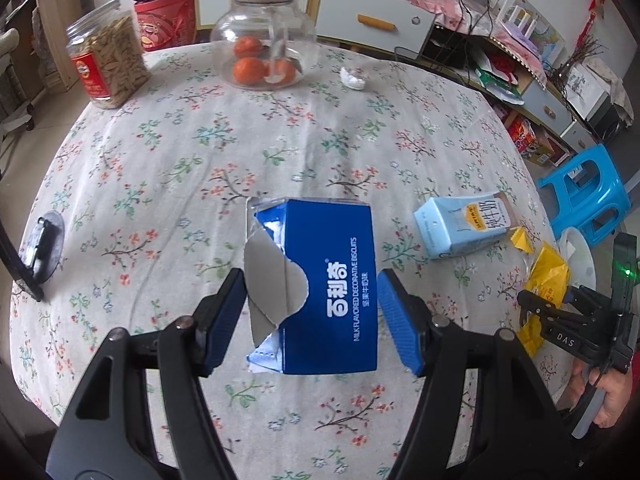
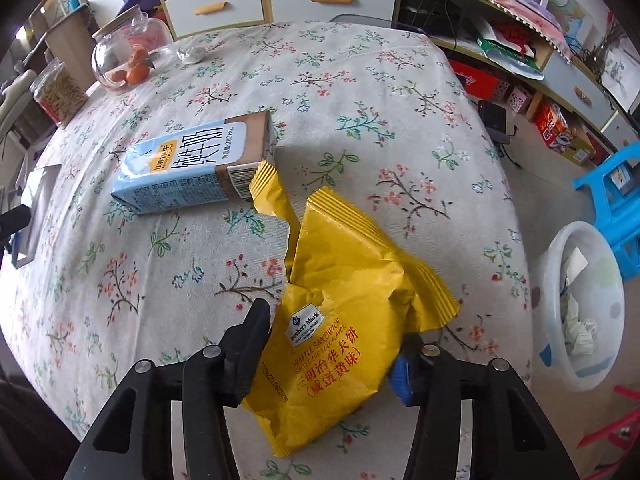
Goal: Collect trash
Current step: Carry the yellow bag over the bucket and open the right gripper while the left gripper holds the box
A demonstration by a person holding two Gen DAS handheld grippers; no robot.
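A blue biscuit box (image 1: 340,280) with a torn grey flap sits between the fingers of my left gripper (image 1: 310,316), which is shut on it, both pads against its sides over the floral tablecloth (image 1: 160,184). My right gripper (image 2: 332,344) is shut on a crumpled yellow snack wrapper (image 2: 352,280); the wrapper hides most of its right pad. In the left wrist view the right gripper (image 1: 548,308) shows at the right edge with the wrapper (image 1: 550,276) in it. A light blue milk carton (image 2: 188,168) lies on its side just beyond the wrapper.
A white basin (image 2: 592,376) holding crumpled paper stands on the floor off the table's right edge, beside a blue stool (image 2: 616,200). At the far side stand a glass jar of oranges (image 1: 264,36), a plastic jar of seeds (image 1: 106,64) and a white tissue wad (image 1: 354,78).
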